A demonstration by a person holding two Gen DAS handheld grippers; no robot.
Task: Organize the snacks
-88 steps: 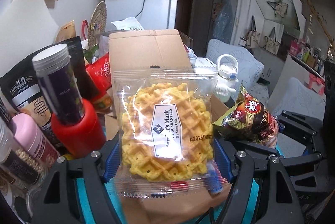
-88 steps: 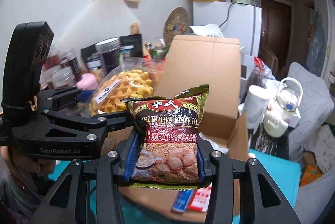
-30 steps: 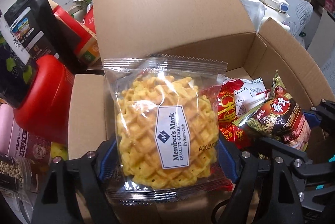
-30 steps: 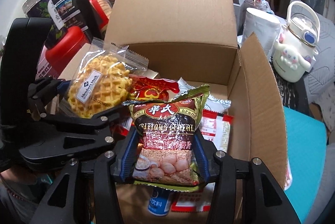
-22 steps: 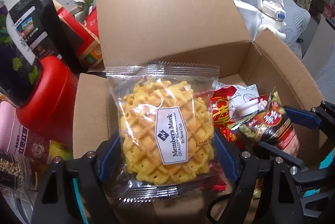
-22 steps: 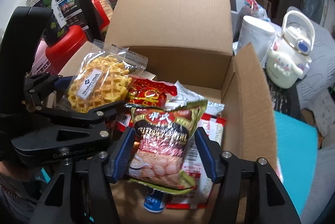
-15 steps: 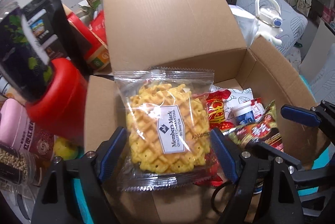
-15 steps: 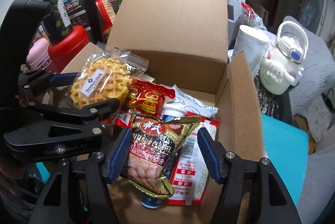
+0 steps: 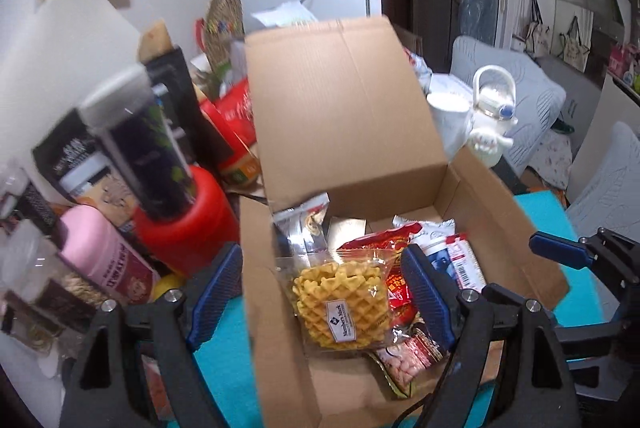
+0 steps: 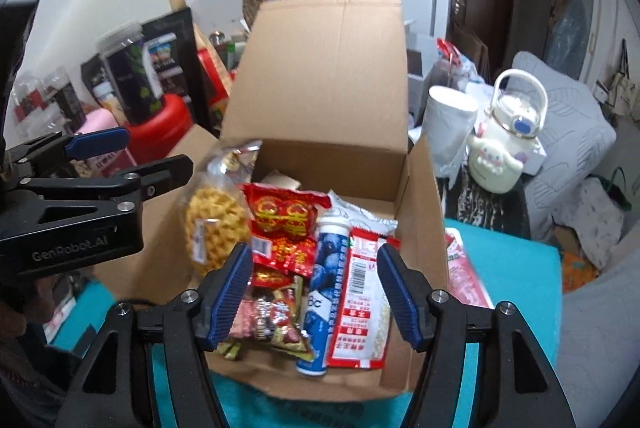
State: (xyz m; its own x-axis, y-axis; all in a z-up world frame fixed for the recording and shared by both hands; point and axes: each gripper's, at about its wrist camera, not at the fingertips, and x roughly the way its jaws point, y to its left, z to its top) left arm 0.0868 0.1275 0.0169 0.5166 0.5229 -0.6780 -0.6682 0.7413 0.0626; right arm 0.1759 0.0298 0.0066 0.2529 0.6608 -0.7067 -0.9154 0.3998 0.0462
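I'm hovering both claws, left (image 9: 322,292) and right (image 10: 314,290), wide and empty; waffle pack (image 9: 340,304) and cereal bag (image 10: 272,324) are lying in the box (image 10: 420,228) below.

**Snacks packed in the box, clutter at frame left**

The cardboard box (image 10: 336,100) fills the centre of both views, its rear flap standing upright behind the contents. Inside, the waffle packet (image 9: 340,304) lies at the left, against the left wall. Right of it sits the foil snack bag (image 10: 286,228), then the tablet tube (image 10: 326,292), then the flat sachet (image 10: 364,304) nearest the right wall. The cereal packet (image 10: 272,320) lies at the lower front, below the foil bag. Outside, a jar on a canister (image 9: 176,204) stands at the left of the frame; a kettle-shaped bottle (image 10: 504,144) stands at the right, behind the box's right flap.
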